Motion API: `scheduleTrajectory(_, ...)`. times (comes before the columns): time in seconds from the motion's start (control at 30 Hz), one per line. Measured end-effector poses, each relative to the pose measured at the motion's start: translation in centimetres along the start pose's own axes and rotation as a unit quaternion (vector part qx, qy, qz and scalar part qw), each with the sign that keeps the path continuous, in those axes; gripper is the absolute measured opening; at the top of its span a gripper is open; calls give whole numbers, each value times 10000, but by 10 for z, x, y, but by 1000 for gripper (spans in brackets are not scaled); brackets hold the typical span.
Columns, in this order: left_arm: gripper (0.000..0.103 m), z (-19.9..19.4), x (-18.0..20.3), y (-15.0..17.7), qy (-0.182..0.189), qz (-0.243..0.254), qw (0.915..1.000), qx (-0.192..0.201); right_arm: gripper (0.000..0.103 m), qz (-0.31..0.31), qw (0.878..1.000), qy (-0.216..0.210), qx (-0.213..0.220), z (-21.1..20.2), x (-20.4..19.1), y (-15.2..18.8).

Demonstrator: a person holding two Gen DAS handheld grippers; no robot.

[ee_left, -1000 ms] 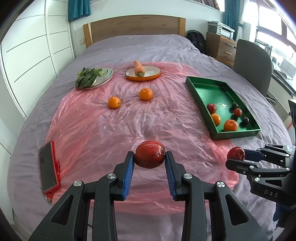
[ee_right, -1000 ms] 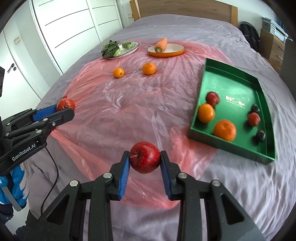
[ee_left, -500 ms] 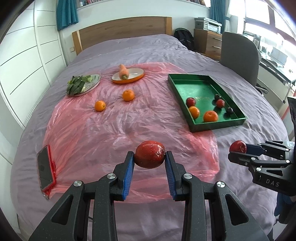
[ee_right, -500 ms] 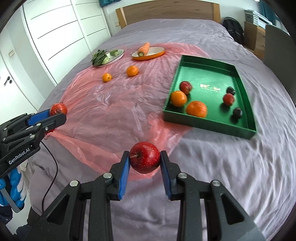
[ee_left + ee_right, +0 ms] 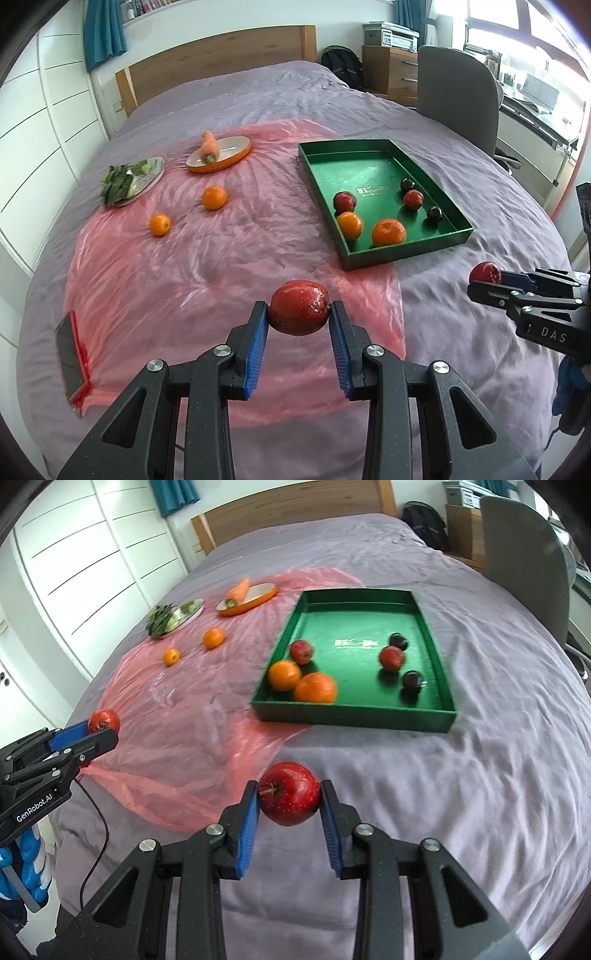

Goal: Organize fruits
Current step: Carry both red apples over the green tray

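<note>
My left gripper (image 5: 299, 314) is shut on a red apple (image 5: 299, 312) and holds it above the near end of the pink plastic sheet (image 5: 184, 280). My right gripper (image 5: 289, 795) is shut on a second red apple (image 5: 289, 793) above the grey bedcover, in front of the green tray (image 5: 354, 716). The tray (image 5: 406, 251) holds several fruits: oranges, small red fruits and dark plums. Two loose oranges (image 5: 214, 196) (image 5: 160, 225) lie on the sheet at the far left. Each gripper shows in the other's view, the right (image 5: 484, 275) and the left (image 5: 105, 722).
An orange plate with a carrot (image 5: 218, 153) and a silver plate of greens (image 5: 129, 179) sit at the back of the sheet. A phone (image 5: 72, 354) lies at the sheet's left edge. A grey chair (image 5: 458, 96) stands by the bed's right side.
Both grippers have pulled back towards the foot of the bed and risen, each still holding its apple. The tray and the plates now appear farther away.
</note>
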State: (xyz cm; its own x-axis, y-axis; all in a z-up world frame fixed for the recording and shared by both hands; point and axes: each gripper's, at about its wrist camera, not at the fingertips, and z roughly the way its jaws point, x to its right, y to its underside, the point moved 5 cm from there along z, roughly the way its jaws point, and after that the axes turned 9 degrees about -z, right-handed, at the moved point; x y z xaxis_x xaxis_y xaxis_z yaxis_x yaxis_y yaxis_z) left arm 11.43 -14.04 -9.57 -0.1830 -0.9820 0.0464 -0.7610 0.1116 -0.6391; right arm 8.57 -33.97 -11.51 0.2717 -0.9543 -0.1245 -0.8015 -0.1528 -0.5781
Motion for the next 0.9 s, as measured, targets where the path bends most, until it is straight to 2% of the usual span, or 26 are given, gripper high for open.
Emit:
scheduleTrajectory(0.2,29,26,16,-25,79,71,9999,-32,30,81,9999,114,39,7,29,-18)
scheduleTrajectory(0.47,29,71,36,-68,158,191,9997,-87,30,1,9998,174,114,30,61,-63)
scheduleTrajectory(0.9,29,162,53,-131,254,203,9992,-214,30,-127,9992,316,188,102,112,-145)
